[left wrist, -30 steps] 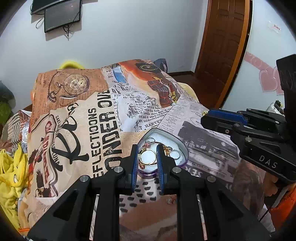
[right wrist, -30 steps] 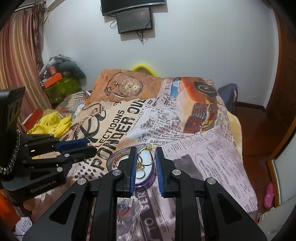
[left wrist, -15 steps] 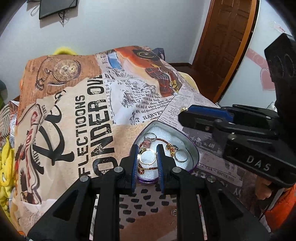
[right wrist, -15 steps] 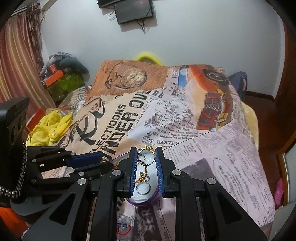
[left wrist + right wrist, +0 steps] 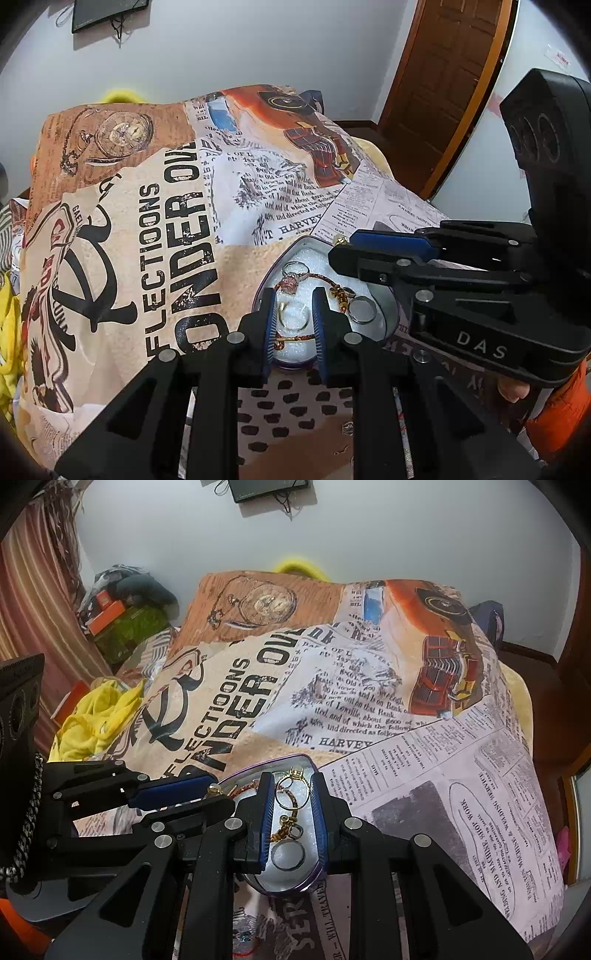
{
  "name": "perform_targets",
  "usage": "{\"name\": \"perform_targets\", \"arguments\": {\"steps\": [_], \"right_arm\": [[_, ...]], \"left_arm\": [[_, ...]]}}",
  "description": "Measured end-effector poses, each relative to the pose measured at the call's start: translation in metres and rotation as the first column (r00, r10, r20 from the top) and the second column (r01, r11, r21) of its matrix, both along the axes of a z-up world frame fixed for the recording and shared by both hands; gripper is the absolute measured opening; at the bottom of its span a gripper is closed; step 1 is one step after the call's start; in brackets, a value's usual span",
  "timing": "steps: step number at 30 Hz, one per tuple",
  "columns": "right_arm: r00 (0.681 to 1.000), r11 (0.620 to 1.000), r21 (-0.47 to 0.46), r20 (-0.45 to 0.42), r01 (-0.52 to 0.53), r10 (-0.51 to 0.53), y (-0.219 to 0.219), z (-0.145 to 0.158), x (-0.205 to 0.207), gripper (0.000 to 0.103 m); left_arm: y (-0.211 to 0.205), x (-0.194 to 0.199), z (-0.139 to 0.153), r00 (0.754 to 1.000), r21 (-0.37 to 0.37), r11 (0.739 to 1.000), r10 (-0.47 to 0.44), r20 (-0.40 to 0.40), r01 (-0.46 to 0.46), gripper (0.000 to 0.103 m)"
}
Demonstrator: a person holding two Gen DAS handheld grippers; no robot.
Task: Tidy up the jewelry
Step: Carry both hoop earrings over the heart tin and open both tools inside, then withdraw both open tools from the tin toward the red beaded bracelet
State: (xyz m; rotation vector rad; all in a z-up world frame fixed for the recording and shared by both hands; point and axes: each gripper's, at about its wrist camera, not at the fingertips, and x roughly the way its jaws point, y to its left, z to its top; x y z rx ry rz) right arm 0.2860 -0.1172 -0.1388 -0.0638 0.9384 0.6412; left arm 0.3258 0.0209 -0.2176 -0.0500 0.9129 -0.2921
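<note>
Left wrist view: the left gripper (image 5: 293, 325) is held over the heart-shaped tin (image 5: 388, 314) on the bedspread (image 5: 147, 229), jaws narrowly parted; whether the gold ring (image 5: 291, 319) is pinched cannot be told. The tin's point faces the camera, its long axis running away.

Right wrist view: the right gripper (image 5: 293, 819) frames a gold hoop (image 5: 291, 792), its narrow gap possibly gripping it. Lowering is best done slowly, releasing only over the tin's (image 5: 291, 886) lining.

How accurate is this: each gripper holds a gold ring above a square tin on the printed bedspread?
The tin is heart-shaped, not square, as the left wrist view shows. Left gripper and right gripper each hold a gold ring above it on the printed bedspread.
</note>
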Motion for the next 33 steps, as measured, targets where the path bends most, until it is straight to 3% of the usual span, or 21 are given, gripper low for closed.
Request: {"name": "perform_targets", "arguments": {"steps": [12,28,31,33], "right_arm": [[1.000,1.000,-0.017,0.017,-0.006,0.007,0.001,0.010,-0.008,0.018],[0.996,0.999,-0.045,0.080,0.028,-0.025,-0.019,0.041,-0.052,0.019],[0.997,0.998,-0.045,0.073,0.038,-0.034,-0.025,0.041,-0.059,0.024],[0.997,0.998,-0.047,0.071,0.047,-0.044,-0.028,0.040,-0.063,0.033]], "left_arm": [[0.001,-0.012,0.013,1.000,0.018,1.000,0.013,0.019,-0.013,0.018],[0.000,-0.058,0.045,0.998,0.045,0.999,0.022,0.053,-0.024,0.018],[-0.001,-0.068,0.041,0.999,0.057,0.998,0.021,0.038,-0.023,0.018],[-0.001,-0.074,0.038,0.999,0.059,0.998,0.020,0.026,-0.021,0.018]]}}
